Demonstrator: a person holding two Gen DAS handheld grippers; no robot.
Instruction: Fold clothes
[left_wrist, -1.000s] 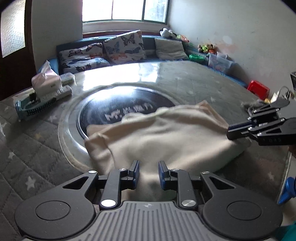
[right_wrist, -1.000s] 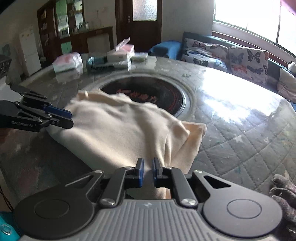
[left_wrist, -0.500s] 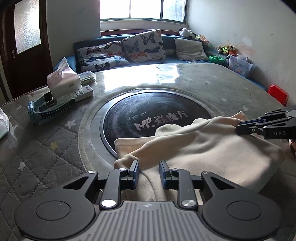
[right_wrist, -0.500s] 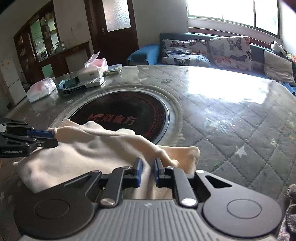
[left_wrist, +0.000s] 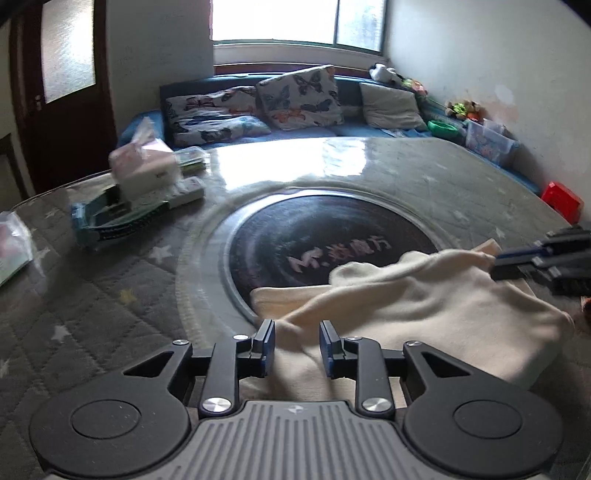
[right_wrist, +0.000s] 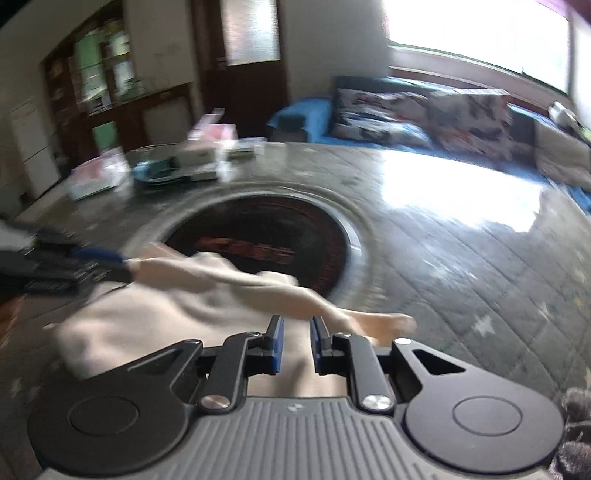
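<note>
From the left wrist camera, the left gripper (left_wrist: 297, 343) hung low over a cream garment (left_wrist: 417, 314) that lay bunched on the near right part of the round, quilt-patterned desk (left_wrist: 110, 302). Its jaws stood apart, with a fold of the cloth running up between the blue pads; the pads did not press on it. The far edge of the garment overlapped the rim of the dark round plate (left_wrist: 317, 240) set in the middle of the desk. At the right edge, the right gripper (left_wrist: 495, 264) reached in, its tip at the garment's raised far corner. A tissue box (left_wrist: 142, 166) and a blue tray (left_wrist: 110, 221) sat on the far left of the desk, and butterfly-print cushions (left_wrist: 295, 99) lined the sofa under the window.

The right wrist camera's picture was blurred. The right gripper (right_wrist: 297, 341) had just been opening its jaws, which stood slightly apart with cream cloth (right_wrist: 166, 325) between them, not pinched. The left gripper (right_wrist: 123, 267) came in from the left, its tip at a lifted ridge of the garment. A dark gloved hand (right_wrist: 572, 424) showed at the lower right corner.
</note>
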